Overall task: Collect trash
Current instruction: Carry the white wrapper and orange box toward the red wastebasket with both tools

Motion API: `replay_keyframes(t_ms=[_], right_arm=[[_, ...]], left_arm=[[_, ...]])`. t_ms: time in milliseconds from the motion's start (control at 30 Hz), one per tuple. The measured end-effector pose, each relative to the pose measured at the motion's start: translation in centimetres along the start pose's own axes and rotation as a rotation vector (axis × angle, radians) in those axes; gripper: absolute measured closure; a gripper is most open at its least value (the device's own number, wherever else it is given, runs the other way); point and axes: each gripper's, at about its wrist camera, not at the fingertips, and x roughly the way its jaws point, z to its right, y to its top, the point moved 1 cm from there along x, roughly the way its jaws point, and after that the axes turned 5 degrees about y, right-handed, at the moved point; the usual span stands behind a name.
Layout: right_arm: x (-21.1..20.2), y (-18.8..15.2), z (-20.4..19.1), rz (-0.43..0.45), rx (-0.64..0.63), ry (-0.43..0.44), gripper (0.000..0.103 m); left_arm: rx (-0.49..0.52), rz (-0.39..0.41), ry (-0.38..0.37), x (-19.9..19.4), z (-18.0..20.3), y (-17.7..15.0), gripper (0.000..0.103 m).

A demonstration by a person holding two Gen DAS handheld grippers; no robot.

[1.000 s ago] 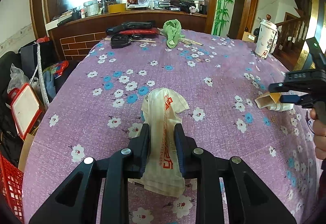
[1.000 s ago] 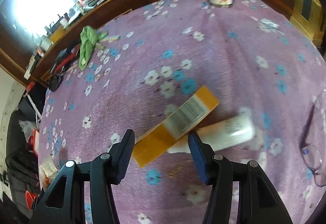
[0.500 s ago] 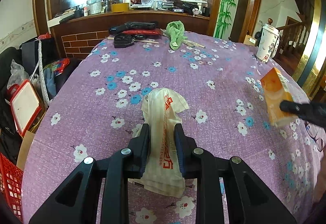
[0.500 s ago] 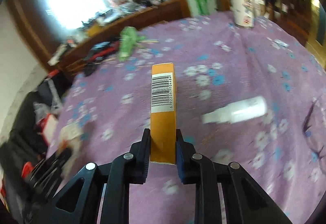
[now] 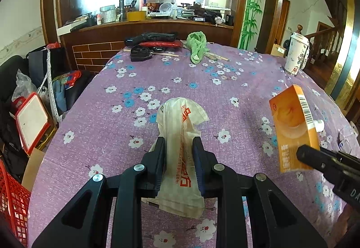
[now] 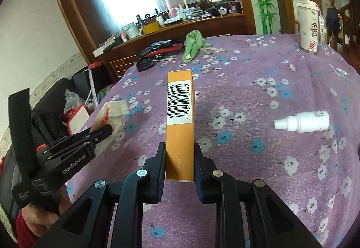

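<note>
Your left gripper is pinching the white plastic bag, lower centre. Your right gripper is clamping the orange box, centre frame; only its view is showing the spray bottle whole, right side.

left gripper clamping plastic bag, orange box lifted

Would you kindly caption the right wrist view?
Right gripper clamps an orange carton above the floral tablecloth.
</note>
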Motion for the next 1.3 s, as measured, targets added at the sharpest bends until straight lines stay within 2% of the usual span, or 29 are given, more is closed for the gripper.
replay_keyframes(t_ms=[733, 1033, 1167, 1300], right_arm=[[0.5, -0.6, -1.3, -0.024, -0.064, 0.018, 0.079], [0.7, 0.0, -0.5, -0.024, -0.046, -0.003, 0.079], [0.3, 0.2, 0.4, -0.053, 0.031, 0.035, 0.079], [-2.1, 0.1, -0.9, -0.033, 0.008, 0.03, 0.079]], left_arm=[[0.003, 0.02, 0.005, -0.4, -0.1, 0.1, 0.08], [0.012, 0.032, 0.062, -0.8, 0.4, 0.1, 0.08], [0.029, 0.038, 0.084, -2.6, 0.8, -0.1, 0.08], [0.063, 0.041, 0.093, -5.1, 1.1, -1.4, 0.08]])
